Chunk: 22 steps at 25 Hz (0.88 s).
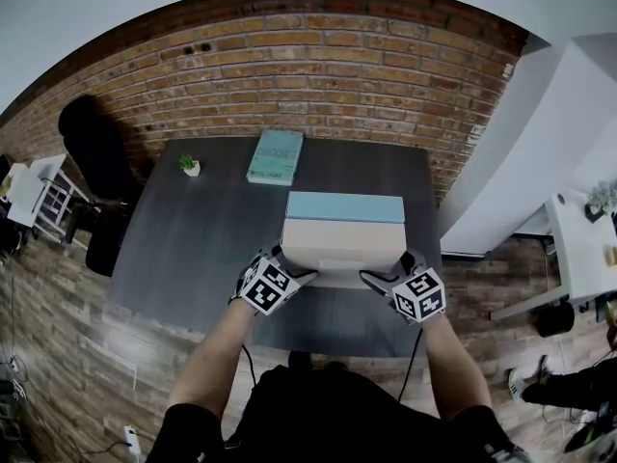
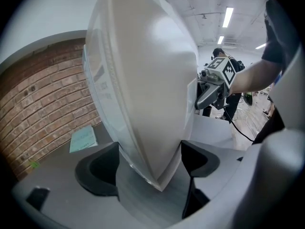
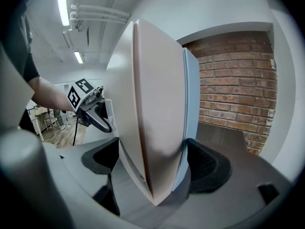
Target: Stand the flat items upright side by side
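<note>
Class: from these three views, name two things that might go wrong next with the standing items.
1. The upright pair, beige before blue, is gripped only at its ends by the left gripper and right gripper; releasing unevenly may topple it.
2. The teal book lies flat behind it; reaching over for it could knock the pair or the small plant.

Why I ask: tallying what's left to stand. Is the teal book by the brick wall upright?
No, the head view shows the teal book lying flat, cover up, on the dark table.
</note>
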Available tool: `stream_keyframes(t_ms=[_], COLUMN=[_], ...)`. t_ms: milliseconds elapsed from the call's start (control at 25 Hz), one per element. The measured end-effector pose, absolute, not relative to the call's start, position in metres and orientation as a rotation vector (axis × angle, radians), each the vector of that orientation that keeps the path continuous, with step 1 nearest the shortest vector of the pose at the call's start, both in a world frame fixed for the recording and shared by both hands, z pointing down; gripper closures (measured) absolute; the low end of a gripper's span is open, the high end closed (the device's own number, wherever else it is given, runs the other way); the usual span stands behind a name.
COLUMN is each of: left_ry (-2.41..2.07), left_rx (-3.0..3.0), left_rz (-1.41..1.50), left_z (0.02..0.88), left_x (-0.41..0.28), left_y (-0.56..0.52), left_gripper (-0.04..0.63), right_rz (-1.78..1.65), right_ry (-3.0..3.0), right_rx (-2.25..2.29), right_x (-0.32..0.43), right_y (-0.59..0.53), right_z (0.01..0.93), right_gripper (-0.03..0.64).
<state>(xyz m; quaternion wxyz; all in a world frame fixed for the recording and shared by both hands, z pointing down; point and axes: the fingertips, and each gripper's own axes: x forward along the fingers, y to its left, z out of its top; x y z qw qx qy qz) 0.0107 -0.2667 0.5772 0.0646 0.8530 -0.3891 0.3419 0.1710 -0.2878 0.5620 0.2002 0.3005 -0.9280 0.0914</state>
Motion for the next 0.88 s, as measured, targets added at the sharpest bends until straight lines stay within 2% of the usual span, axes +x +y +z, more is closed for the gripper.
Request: stream_keyframes(t_ms=[480, 760, 880], left_ry=[-1.214, -1.365, -1.390], left_rx=[2.531, 2.404, 2.377], left_rz=[1.018, 0.730, 0.684], left_z=[0.575, 0.556, 0.552], left_x=[0.008, -0.010, -0.016], left_y=[-0.262, -0.244, -0.234], left_gripper=[0.173, 0.173, 0.173], right_rz=[0.357, 0.424, 0.473], right_ry=[-2.620, -2.648, -2.655], right_rx=[0.889, 0.993, 1.067], right_x=[0.183, 0.209, 0.216], right_y=[-0.280, -0.266, -0.263], right_z=[0.560, 0.557, 0.557], right_gripper=[0.175, 0.179, 0.208])
